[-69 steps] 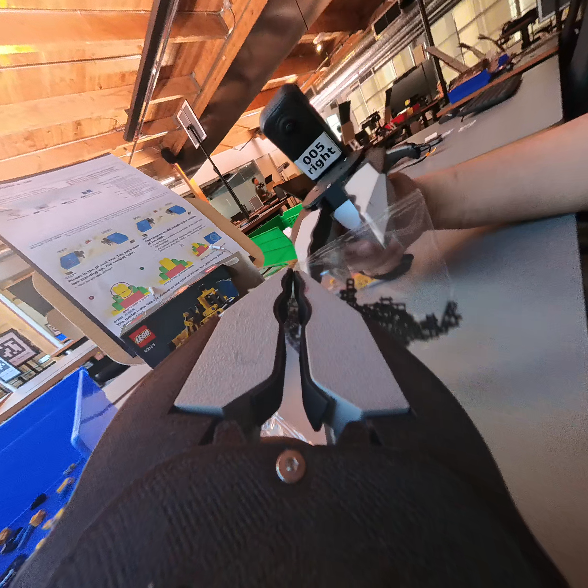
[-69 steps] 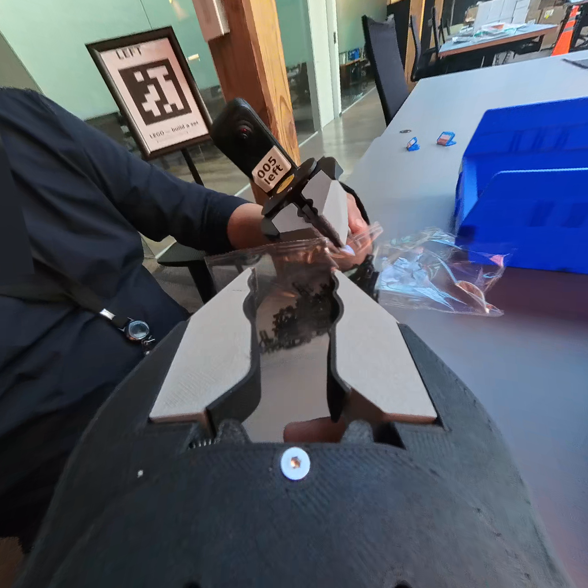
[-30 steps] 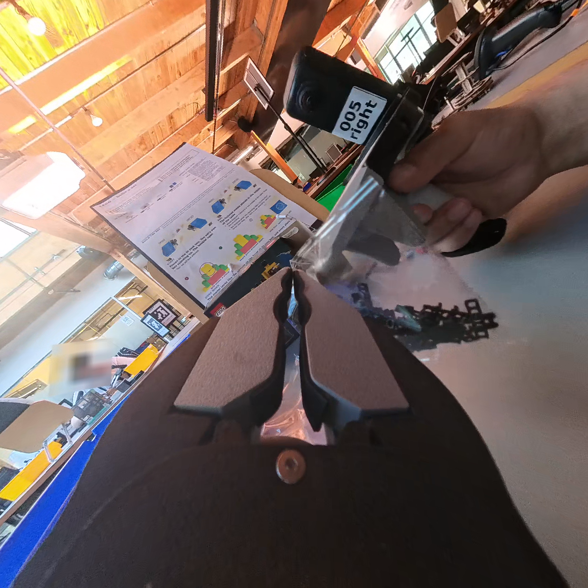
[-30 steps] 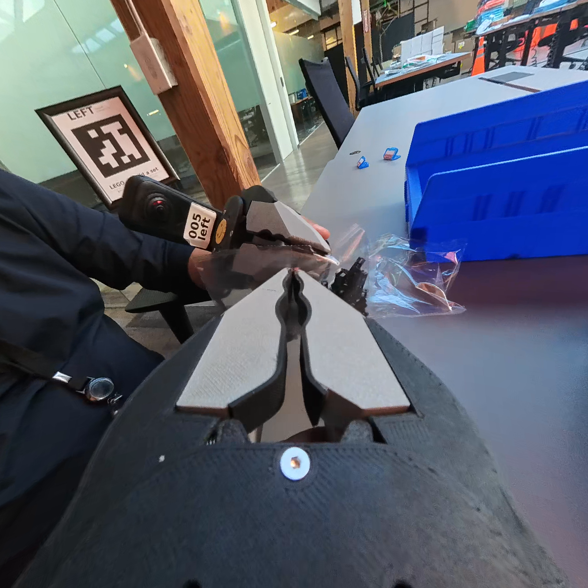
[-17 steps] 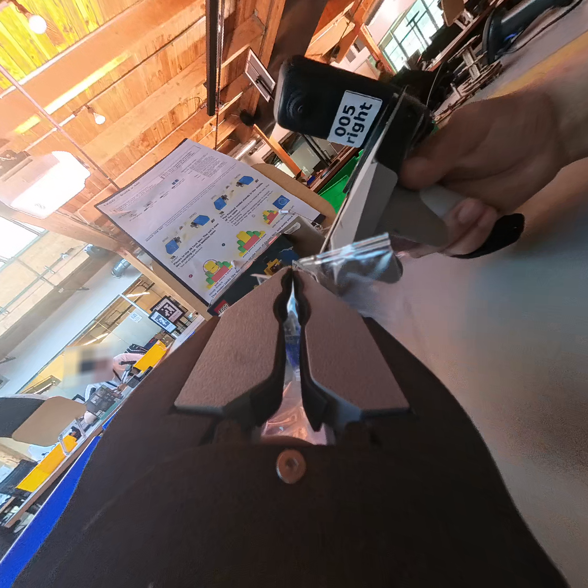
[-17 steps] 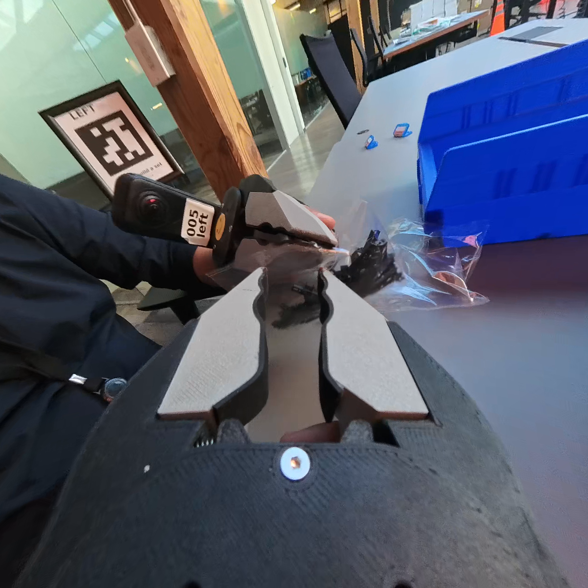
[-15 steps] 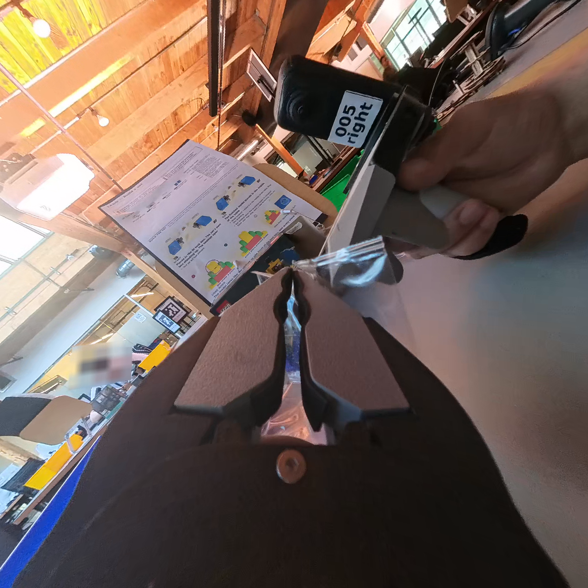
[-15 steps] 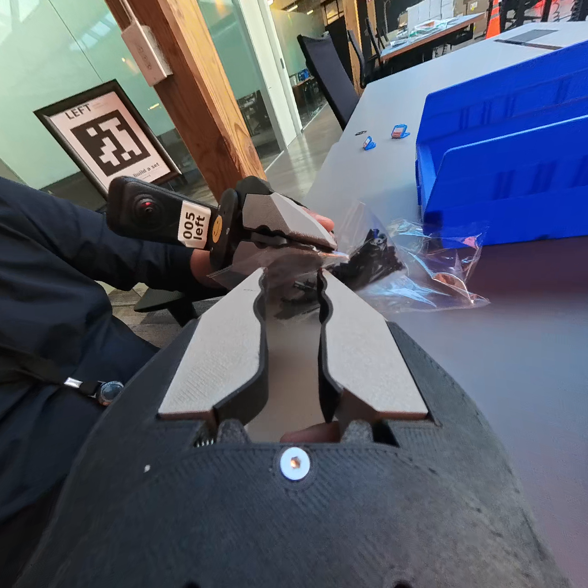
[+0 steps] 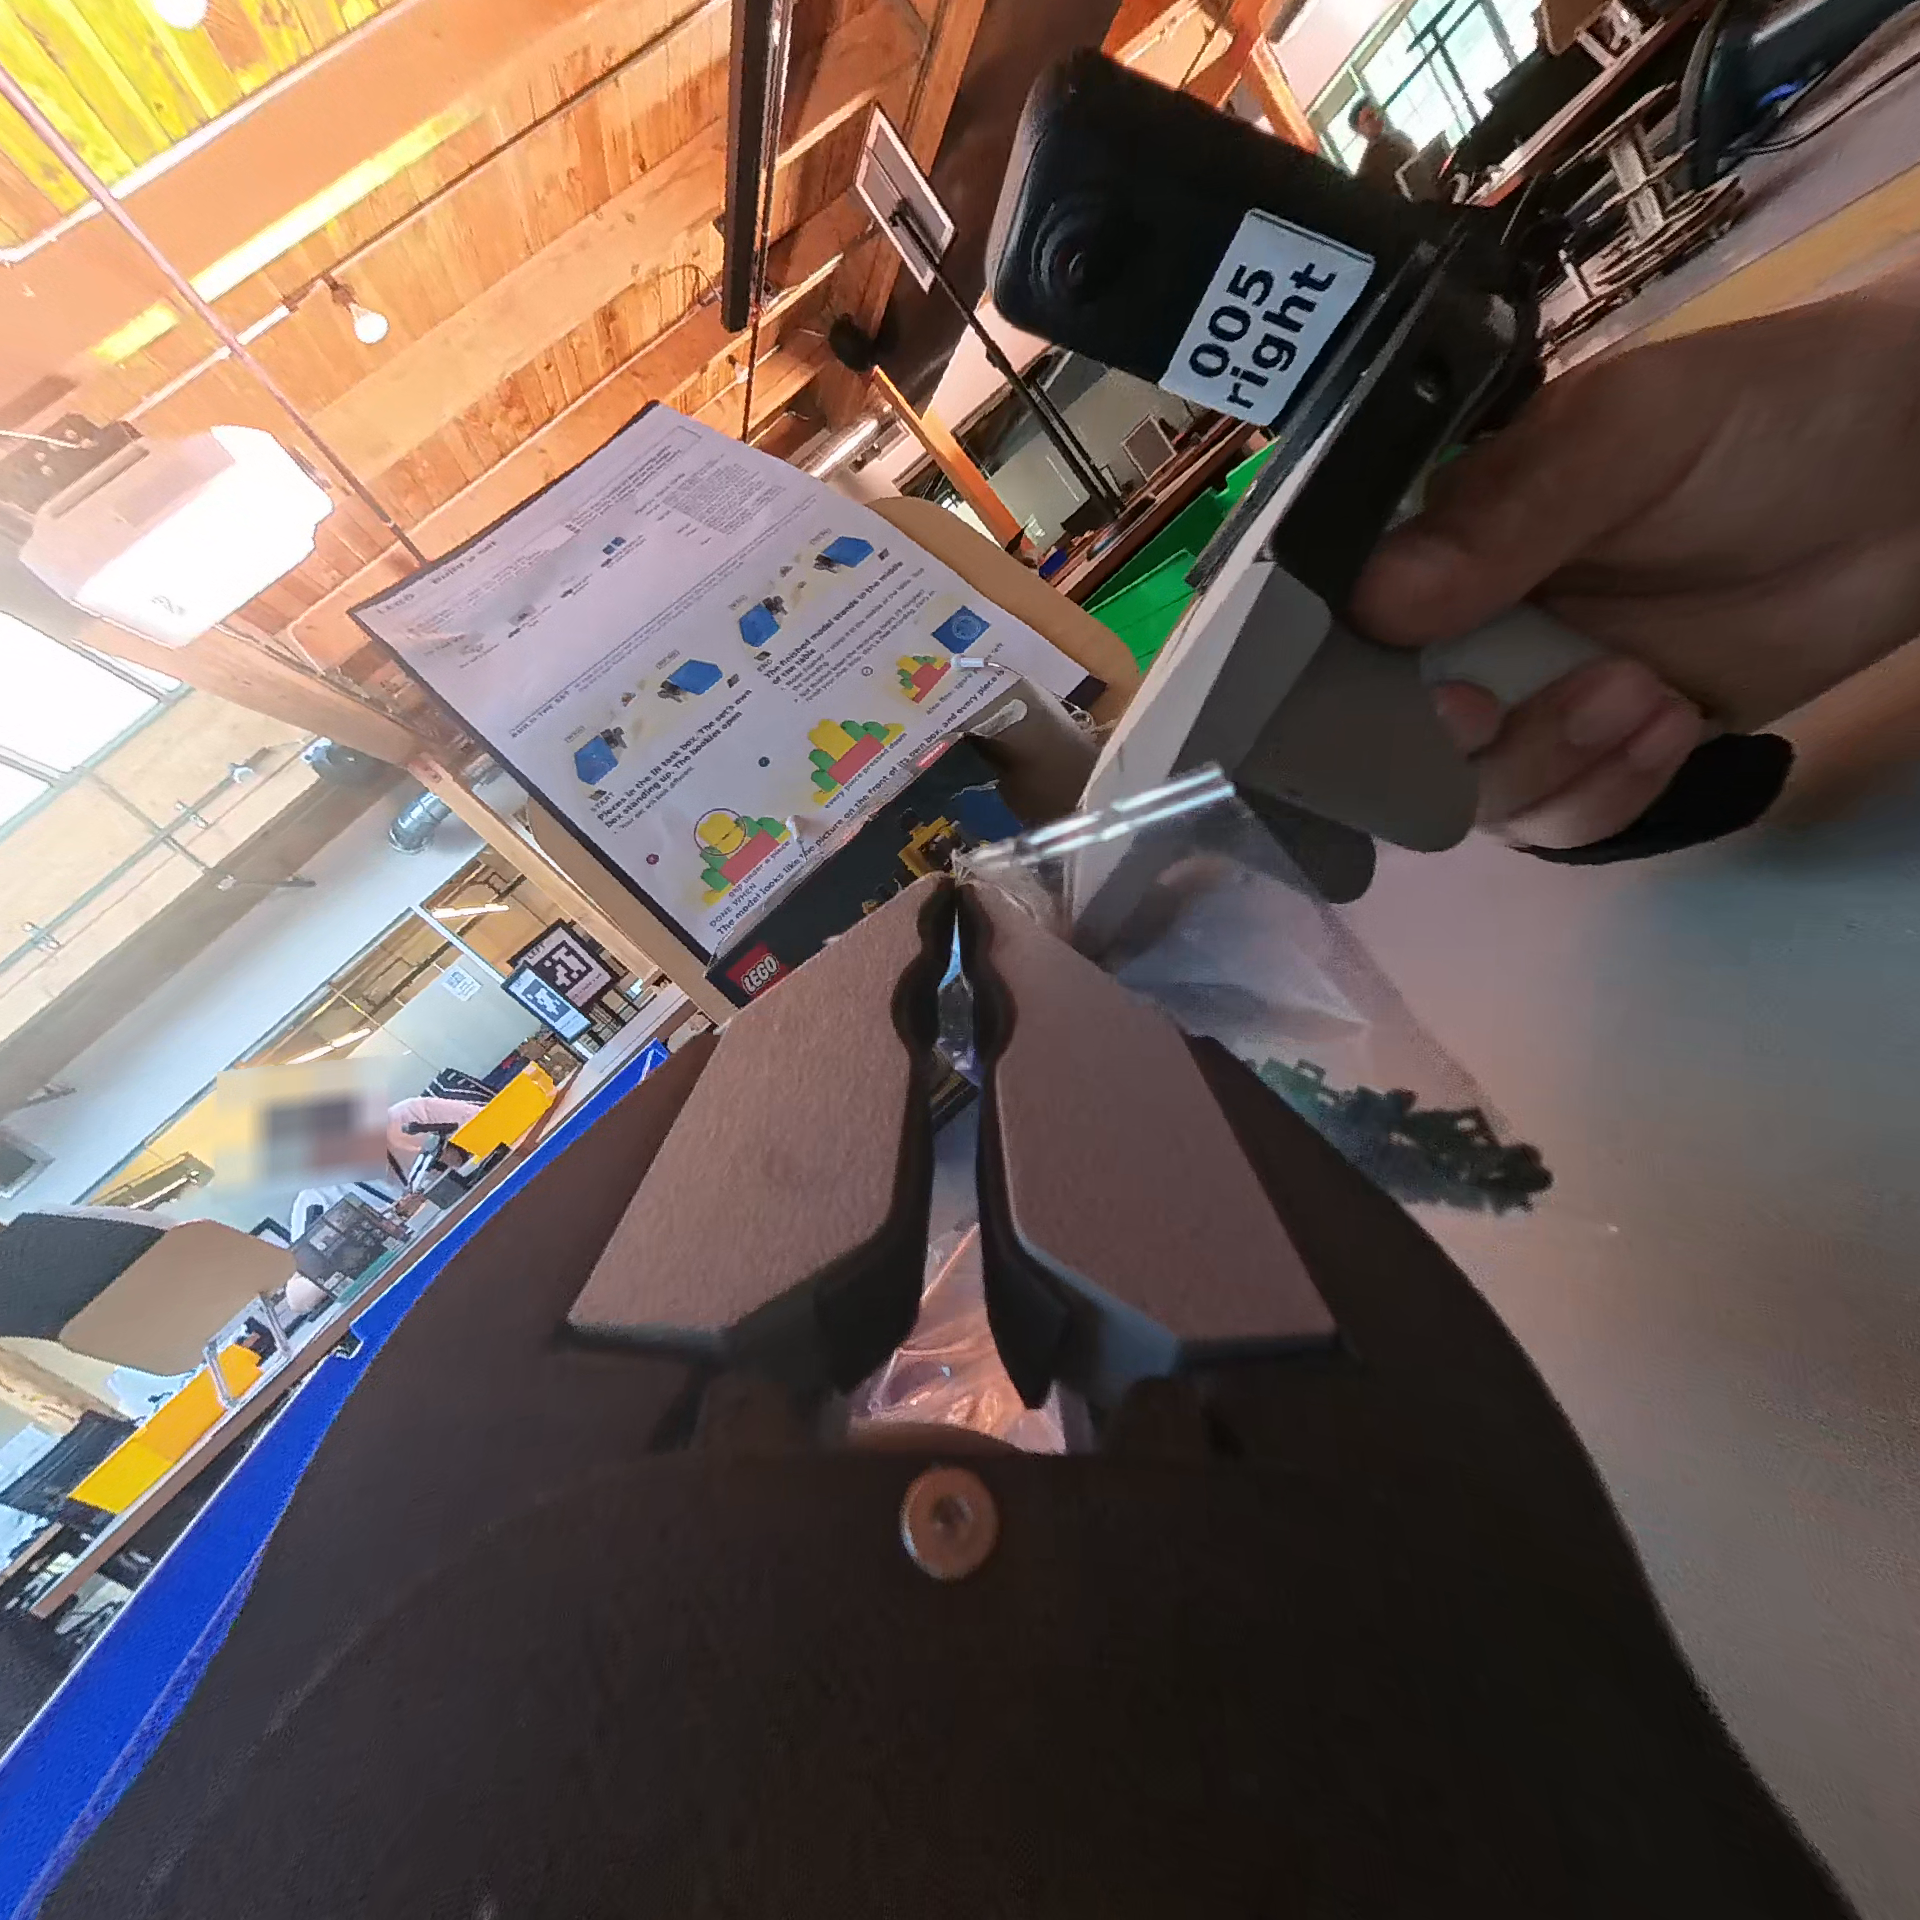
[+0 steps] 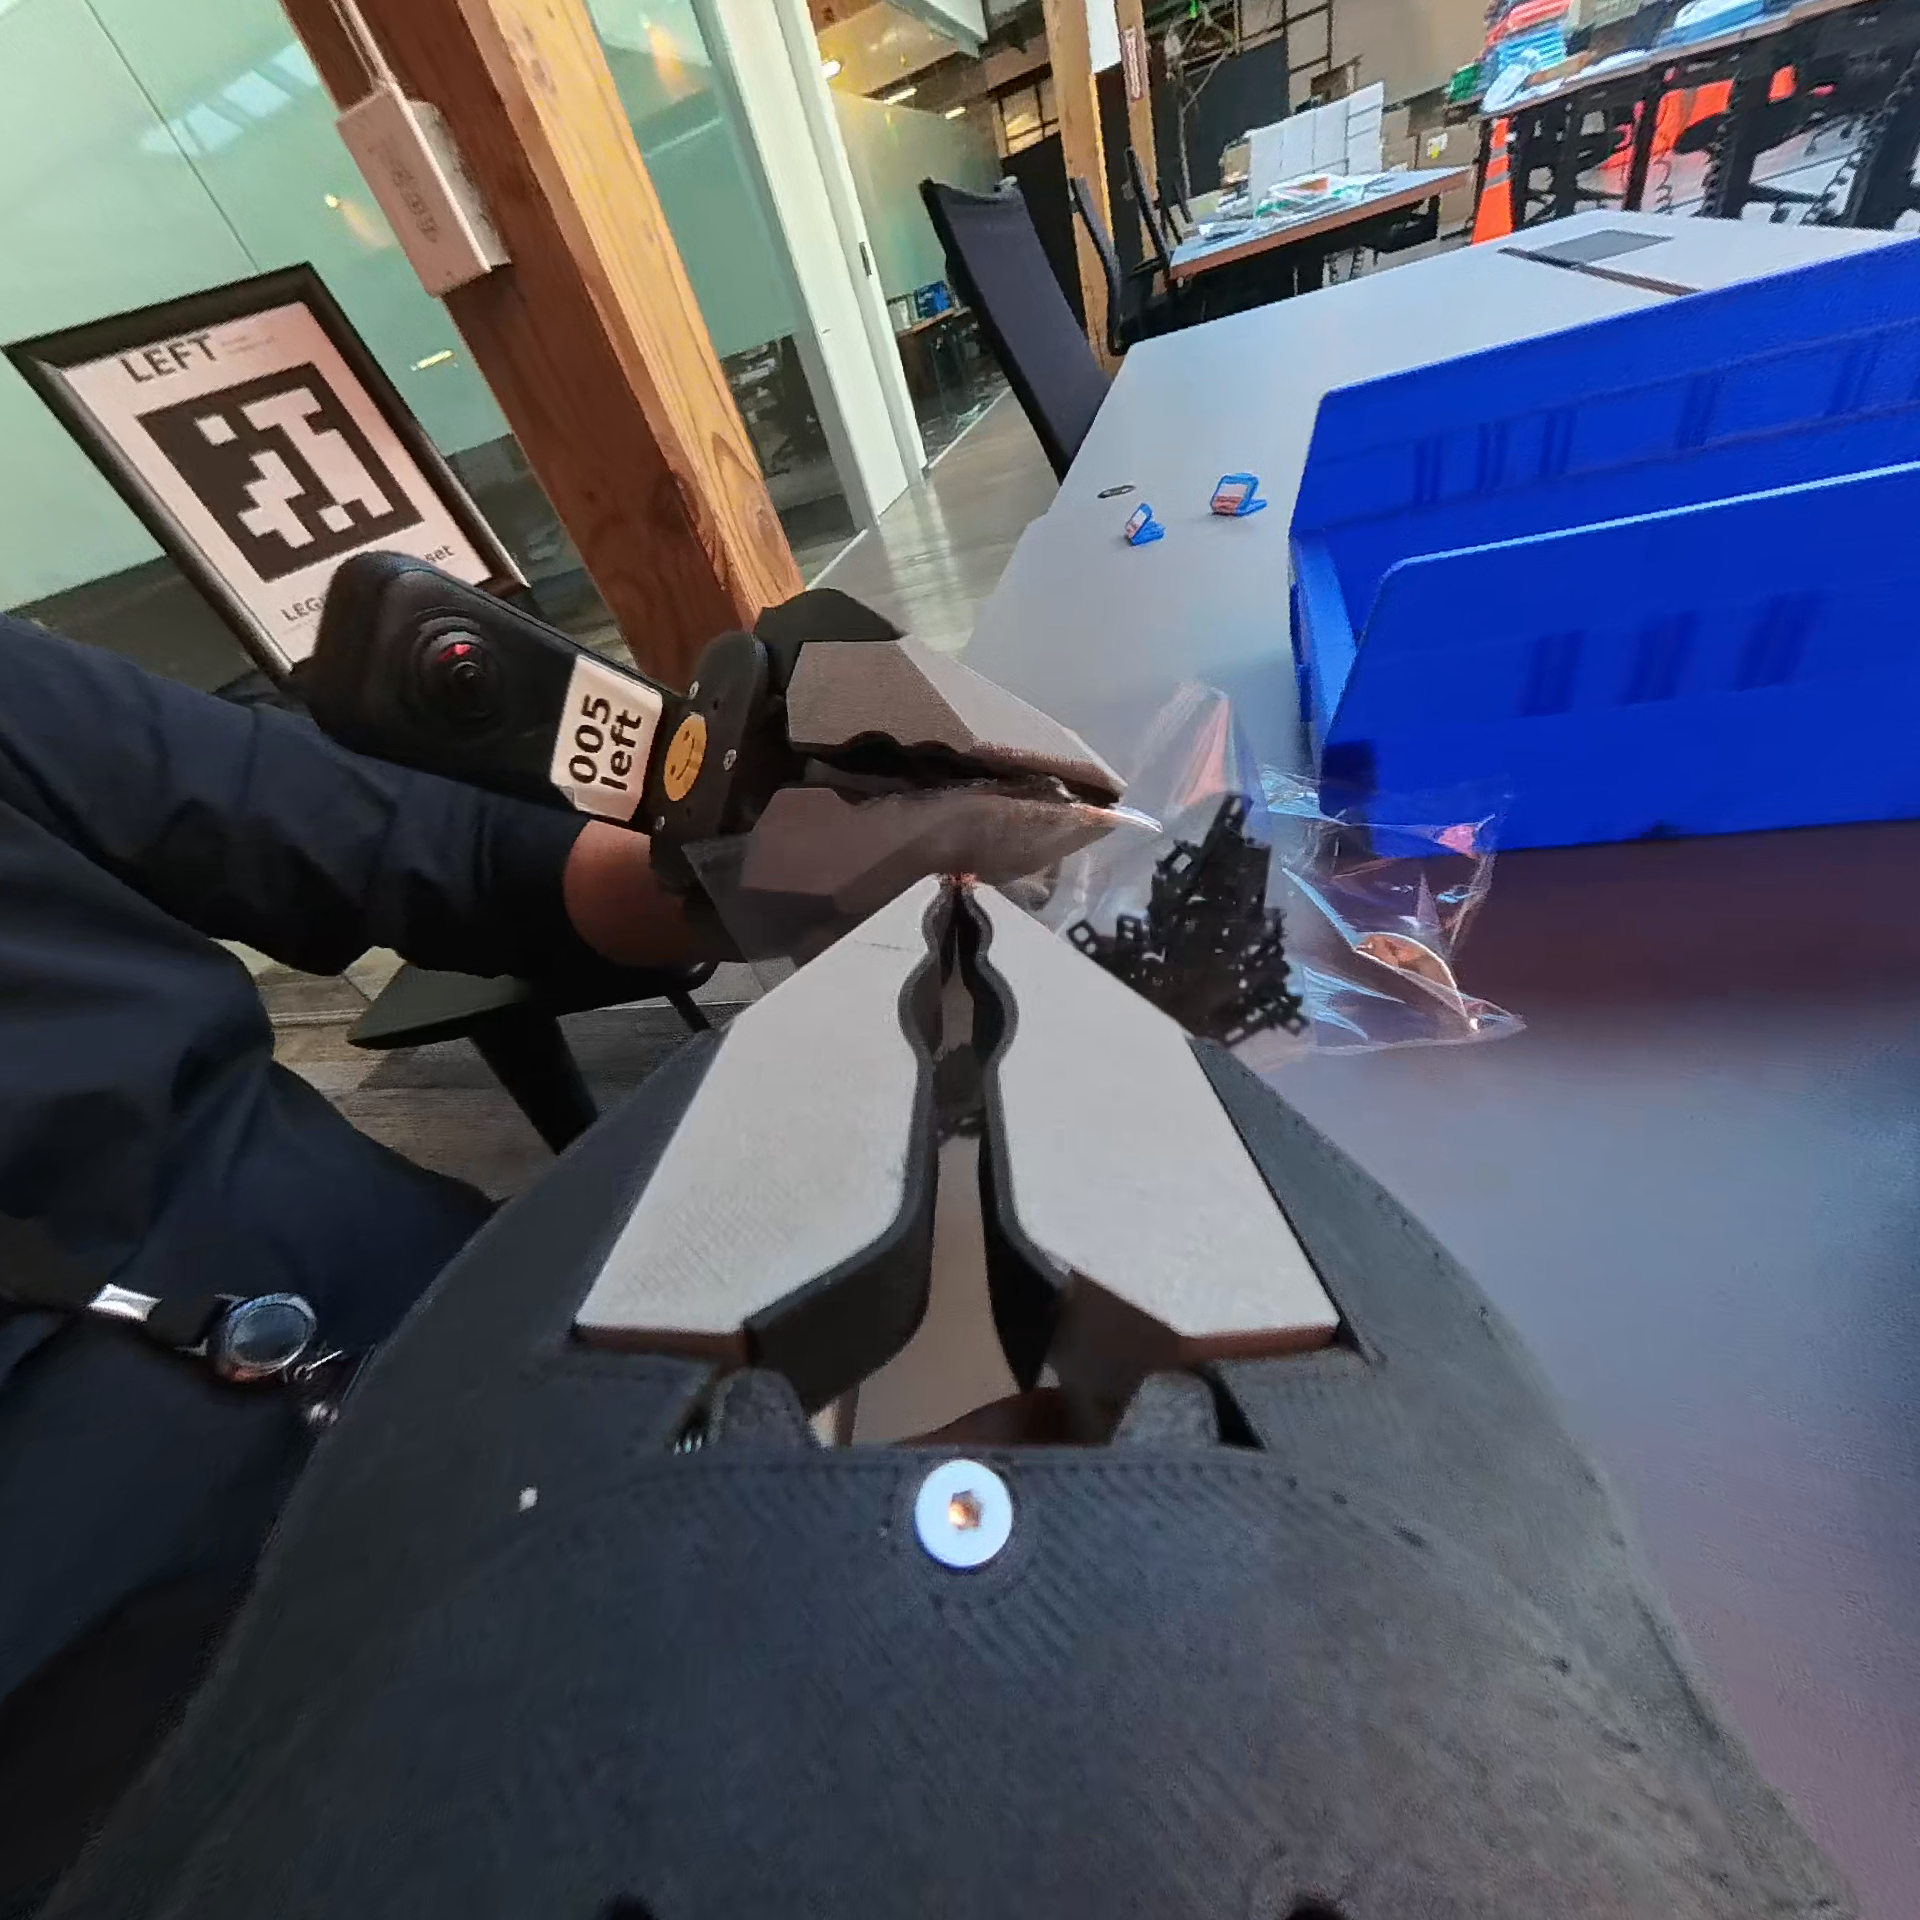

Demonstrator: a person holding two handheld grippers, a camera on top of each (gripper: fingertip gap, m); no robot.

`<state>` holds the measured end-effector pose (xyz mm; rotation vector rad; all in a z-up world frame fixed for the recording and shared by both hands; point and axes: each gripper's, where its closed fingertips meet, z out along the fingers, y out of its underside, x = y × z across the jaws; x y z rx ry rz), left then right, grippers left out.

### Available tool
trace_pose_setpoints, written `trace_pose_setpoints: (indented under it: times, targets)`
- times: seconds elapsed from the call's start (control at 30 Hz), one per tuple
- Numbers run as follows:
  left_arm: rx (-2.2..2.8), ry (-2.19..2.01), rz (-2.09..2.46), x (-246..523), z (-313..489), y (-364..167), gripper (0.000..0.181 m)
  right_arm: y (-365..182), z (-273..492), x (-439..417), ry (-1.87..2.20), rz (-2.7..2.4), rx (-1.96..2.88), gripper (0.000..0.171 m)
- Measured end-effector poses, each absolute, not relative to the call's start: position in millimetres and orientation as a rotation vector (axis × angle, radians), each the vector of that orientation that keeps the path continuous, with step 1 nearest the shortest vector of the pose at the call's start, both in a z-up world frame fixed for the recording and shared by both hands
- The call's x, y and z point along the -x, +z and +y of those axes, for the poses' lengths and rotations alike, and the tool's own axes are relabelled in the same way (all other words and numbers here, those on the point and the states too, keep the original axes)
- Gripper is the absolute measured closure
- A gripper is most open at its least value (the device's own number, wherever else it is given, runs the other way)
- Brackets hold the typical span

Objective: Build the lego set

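Bag (image 10: 1226, 831) of black pieces (image 10: 1205, 925) at frame centre, pinched by both. Left gripper (image 9: 954, 902) and right gripper (image 10: 956, 883) each clamped on its clear film. Blue bin (image 10: 1621, 582) upper right on desk (image 10: 1558, 1195).

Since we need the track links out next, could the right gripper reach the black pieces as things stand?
Probably not yet. The black pieces lie inside the clear bag, and both the right gripper and the left gripper are shut on its edge, so the plastic is in the way.
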<state>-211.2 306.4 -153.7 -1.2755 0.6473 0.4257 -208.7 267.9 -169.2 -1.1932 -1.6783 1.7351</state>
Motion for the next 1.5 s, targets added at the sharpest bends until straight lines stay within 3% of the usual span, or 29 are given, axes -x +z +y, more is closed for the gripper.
trace_pose_setpoints:
  times: [0.13,0.43,0.53,0.63,0.7,0.87,1.0,1.17,1.5]
  targets:
    - [1.260,0.427,0.661,207.7,304.8,-152.6,0.181,-168.8,274.0,207.8,1.742,-1.670,1.227,0.169]
    - [1.256,0.436,0.686,203.3,304.0,-154.3,0.181,-168.4,268.8,207.1,1.791,-1.674,1.234,0.108]
    - [1.250,0.427,0.702,199.3,303.1,-154.9,0.181,-179.2,262.2,211.1,1.715,-1.734,1.225,0.108]
    - [1.246,0.395,0.700,197.9,301.7,-153.7,0.181,-176.7,255.7,209.6,1.677,-1.757,1.146,0.123]
    - [1.240,0.373,0.691,198.1,300.8,-151.8,0.181,-174.6,254.8,205.9,1.660,-1.775,1.117,0.123]
    - [1.218,0.290,0.663,199.3,296.4,-145.3,0.181,-167.4,259.7,193.6,1.723,-1.789,1.094,0.114]
    - [1.195,0.218,0.669,194.8,292.1,-142.4,0.181,-161.0,264.2,173.6,1.765,-1.826,0.991,0.123]
    - [1.187,0.168,0.667,192.8,289.5,-140.6,0.181,-143.2,270.3,160.1,1.935,-1.747,0.933,0.120]
    - [1.224,0.220,0.670,196.0,294.8,-146.2,0.181,-170.5,266.4,191.3,1.826,-1.753,1.122,0.106]
